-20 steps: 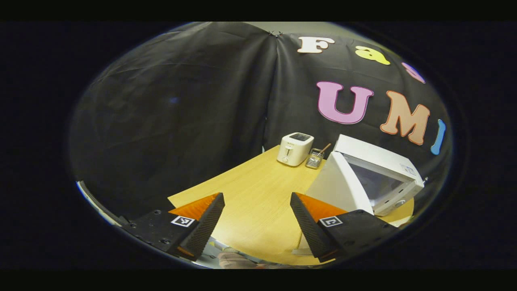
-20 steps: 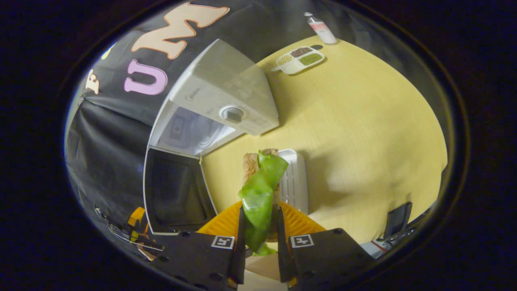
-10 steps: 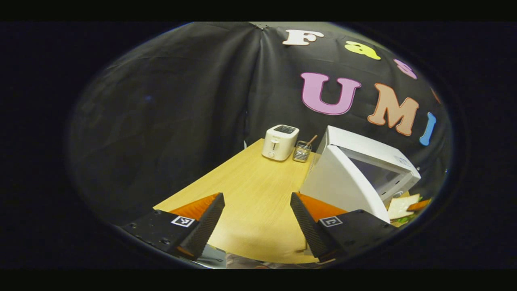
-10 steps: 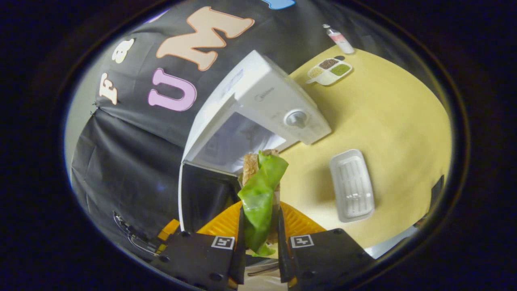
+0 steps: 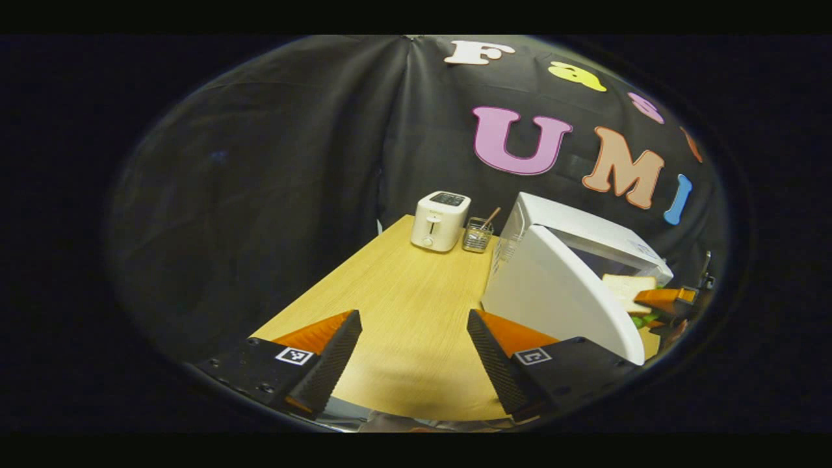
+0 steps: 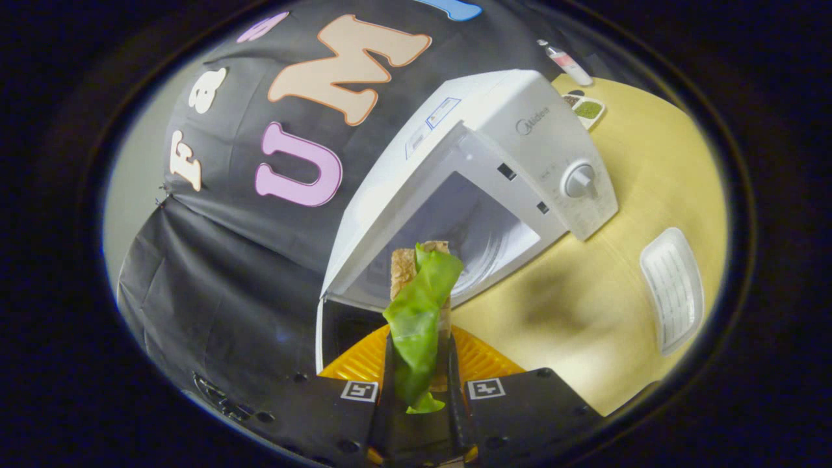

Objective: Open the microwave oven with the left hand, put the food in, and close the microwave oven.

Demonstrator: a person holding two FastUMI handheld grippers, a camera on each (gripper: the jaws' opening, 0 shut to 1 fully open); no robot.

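I see the wooden desk (image 5: pixel 403 305) running back toward the booth wall, and on it the white microwave oven (image 6: pixel 494 143) with its door (image 5: pixel 559 299) swung wide open. From my right gripper view the cavity faces me, with the dial on the control panel off to its right. My right tool (image 6: pixel 419 364) is clamped on the sandwich (image 6: pixel 419 292), both fingers pressed against its sides, bread and a green lettuce leaf sticking up just in front of the oven opening, not yet inside. My left tool (image 5: pixel 413 351) hangs over bare desk with its 2 fingers spread apart, gripping nothing. A white tray (image 6: pixel 673 289) lies on the desk right of the oven. A white toaster (image 5: pixel 441 220) stands near the back edge with a small holder (image 5: pixel 478 235) just beside it.
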